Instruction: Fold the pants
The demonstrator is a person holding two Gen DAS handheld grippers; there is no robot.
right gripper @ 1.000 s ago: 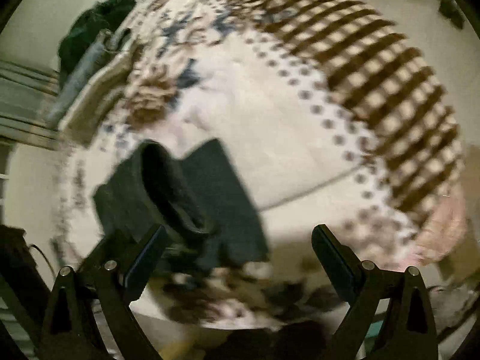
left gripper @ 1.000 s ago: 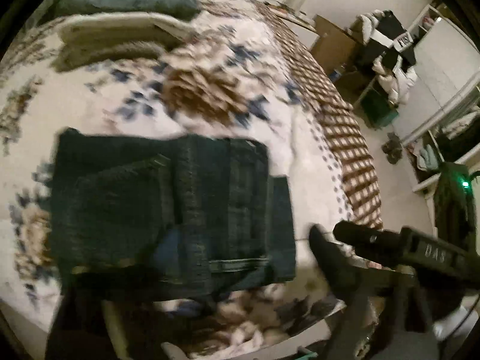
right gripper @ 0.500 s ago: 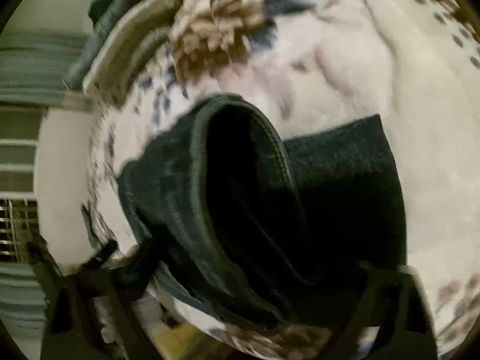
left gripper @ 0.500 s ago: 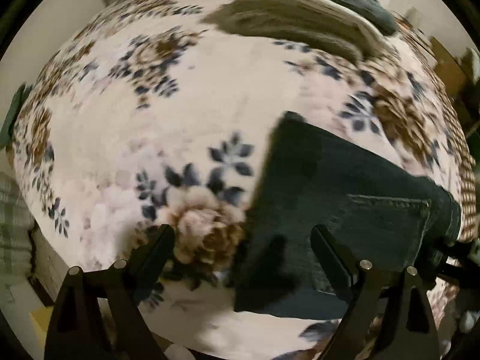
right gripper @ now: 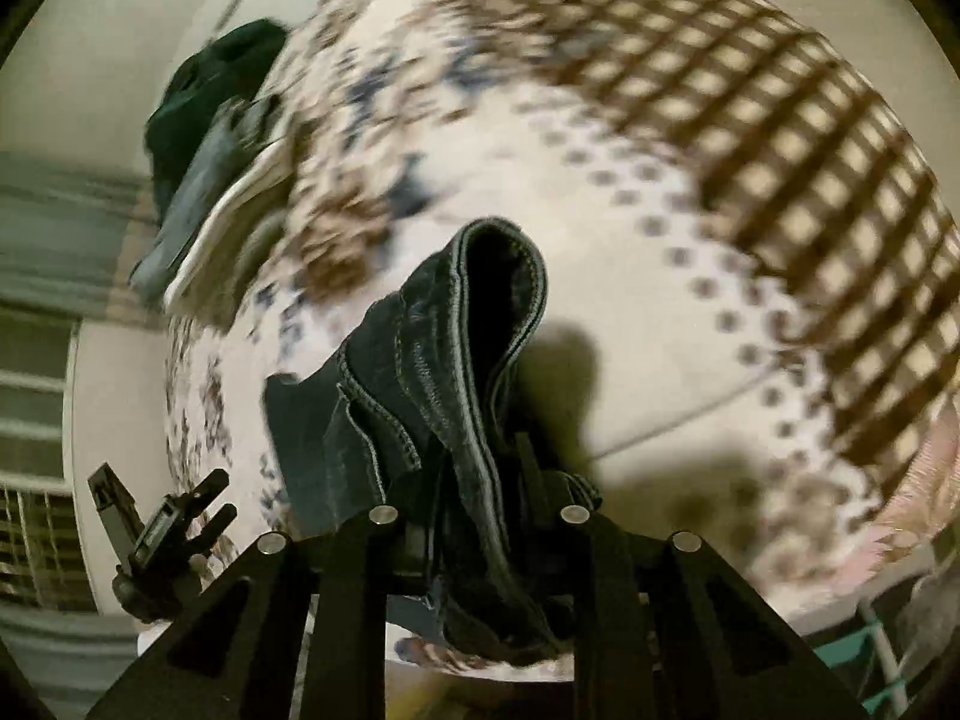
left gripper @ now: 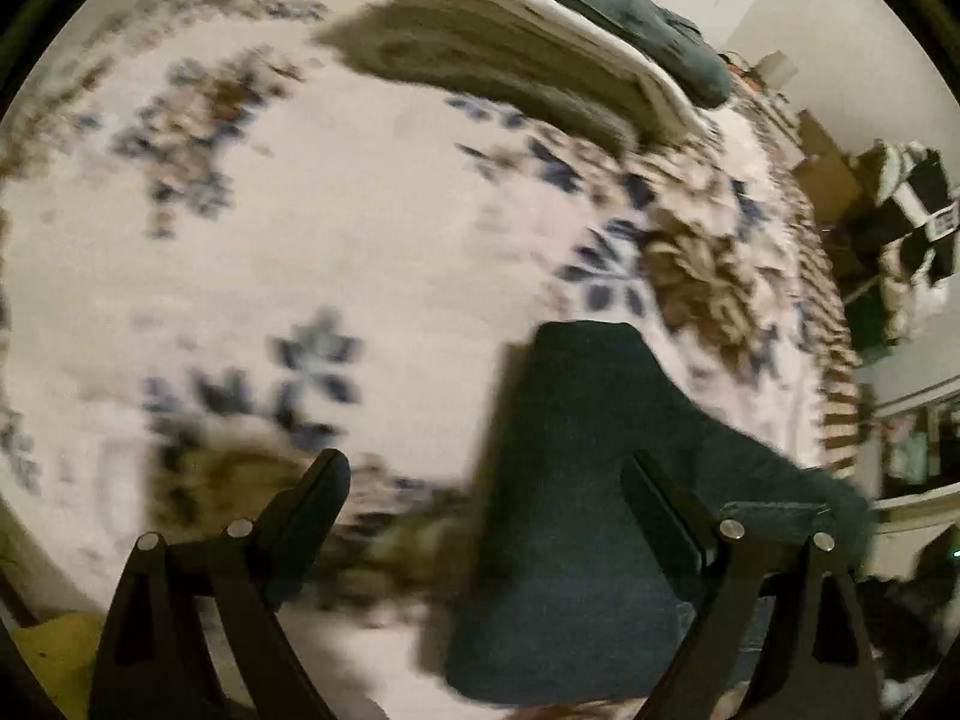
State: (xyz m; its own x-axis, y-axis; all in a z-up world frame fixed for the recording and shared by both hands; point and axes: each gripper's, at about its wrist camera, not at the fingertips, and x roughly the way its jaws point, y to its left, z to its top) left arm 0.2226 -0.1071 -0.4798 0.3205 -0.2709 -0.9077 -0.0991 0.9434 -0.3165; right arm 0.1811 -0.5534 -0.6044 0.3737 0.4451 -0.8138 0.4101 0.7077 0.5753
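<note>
While lifting folded jeans off bedspread at frame centre | right gripper clamps their edge to carry | left gripper wide, empty, lower frame

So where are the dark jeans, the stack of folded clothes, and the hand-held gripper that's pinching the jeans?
dark jeans (left gripper: pixel 576 546): left wrist view, flat middle of the folded denim.
stack of folded clothes (left gripper: pixel 540 48): left wrist view, the pale folded layers.
right hand-held gripper (right gripper: pixel 474 516): right wrist view, between its fingertips, shut on the denim.
</note>
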